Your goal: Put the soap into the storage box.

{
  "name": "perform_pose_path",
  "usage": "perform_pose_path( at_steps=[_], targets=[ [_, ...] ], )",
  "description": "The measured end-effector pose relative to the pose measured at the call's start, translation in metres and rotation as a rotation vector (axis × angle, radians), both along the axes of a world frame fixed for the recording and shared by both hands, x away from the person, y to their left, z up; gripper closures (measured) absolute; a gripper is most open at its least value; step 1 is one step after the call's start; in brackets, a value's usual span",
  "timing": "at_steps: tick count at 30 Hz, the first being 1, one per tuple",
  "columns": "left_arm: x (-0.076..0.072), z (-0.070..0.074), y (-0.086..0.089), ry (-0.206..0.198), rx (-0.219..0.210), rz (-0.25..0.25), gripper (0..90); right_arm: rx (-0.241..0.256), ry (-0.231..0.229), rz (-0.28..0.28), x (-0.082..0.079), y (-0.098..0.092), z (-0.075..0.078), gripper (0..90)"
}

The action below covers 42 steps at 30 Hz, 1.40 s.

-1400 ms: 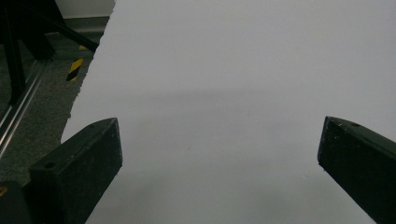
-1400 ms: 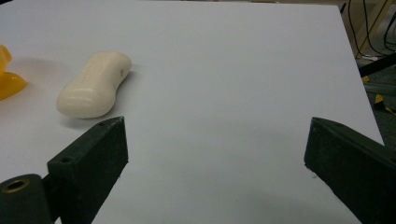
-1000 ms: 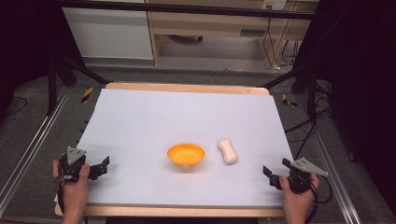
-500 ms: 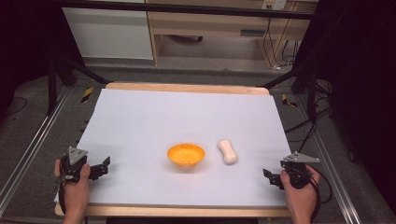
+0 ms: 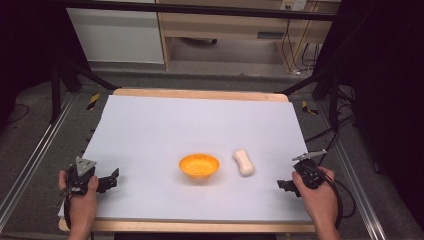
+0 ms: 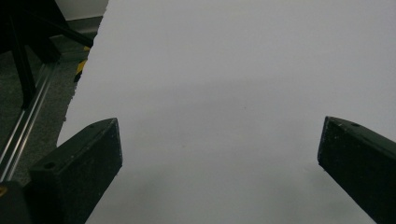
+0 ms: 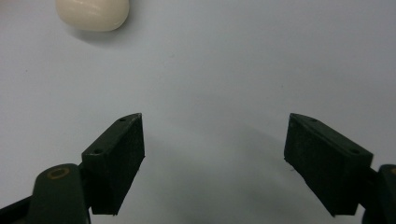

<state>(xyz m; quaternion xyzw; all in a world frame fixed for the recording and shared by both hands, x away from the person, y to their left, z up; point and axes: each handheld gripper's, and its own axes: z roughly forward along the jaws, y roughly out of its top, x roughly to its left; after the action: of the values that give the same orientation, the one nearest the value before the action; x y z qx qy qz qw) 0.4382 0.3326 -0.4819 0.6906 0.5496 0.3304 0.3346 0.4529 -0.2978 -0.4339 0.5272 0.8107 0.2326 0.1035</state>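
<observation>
An orange bowl (image 5: 199, 165) sits empty on the white table sheet (image 5: 200, 120), a little in front of centre. Just to its right lies a cream, peanut-shaped block (image 5: 243, 162), which also appears at the top left of the right gripper view as the block (image 7: 92, 13). My left gripper (image 5: 111, 180) rests near the front left corner, well left of the bowl. Its jaws stand wide open over bare sheet (image 6: 219, 140). My right gripper (image 5: 286, 185) is at the front right, a short way from the block, open and holding nothing (image 7: 215, 135).
The wooden table edge (image 5: 200, 94) shows along the back and front of the sheet. Metal rails (image 5: 30, 165) run along the floor on both sides. Black stand legs (image 5: 75, 75) and cables (image 5: 325, 135) lie beyond the table's corners.
The right hand has turned slightly and shifted its gripper a little toward the cream block. The left gripper, bowl and block have stayed put.
</observation>
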Motion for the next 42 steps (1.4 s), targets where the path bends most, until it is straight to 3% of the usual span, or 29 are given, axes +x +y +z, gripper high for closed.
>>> perform_pose_path(
  at_steps=[6,10,17,26,42],
  targets=[
    [0.0,0.0,-0.001,0.0,0.004,-0.002,0.0,0.014,0.097,-0.018,0.014,0.017,0.0,18.1],
    [0.0,0.0,-0.002,-0.001,0.013,0.0,0.0,0.001,0.118,-0.034,0.022,0.027,0.002,19.2],
    [0.0,0.0,-0.002,0.0,0.016,-0.004,0.0,-0.006,0.128,-0.046,0.033,0.041,0.004,13.7],
    [0.0,0.0,-0.004,0.008,0.028,-0.013,0.0,-0.009,0.154,-0.043,0.042,0.056,0.003,13.7],
    [0.001,-0.001,-0.003,0.015,0.031,-0.016,0.0,-0.026,0.134,-0.024,0.057,0.082,0.015,14.7]
  ],
)
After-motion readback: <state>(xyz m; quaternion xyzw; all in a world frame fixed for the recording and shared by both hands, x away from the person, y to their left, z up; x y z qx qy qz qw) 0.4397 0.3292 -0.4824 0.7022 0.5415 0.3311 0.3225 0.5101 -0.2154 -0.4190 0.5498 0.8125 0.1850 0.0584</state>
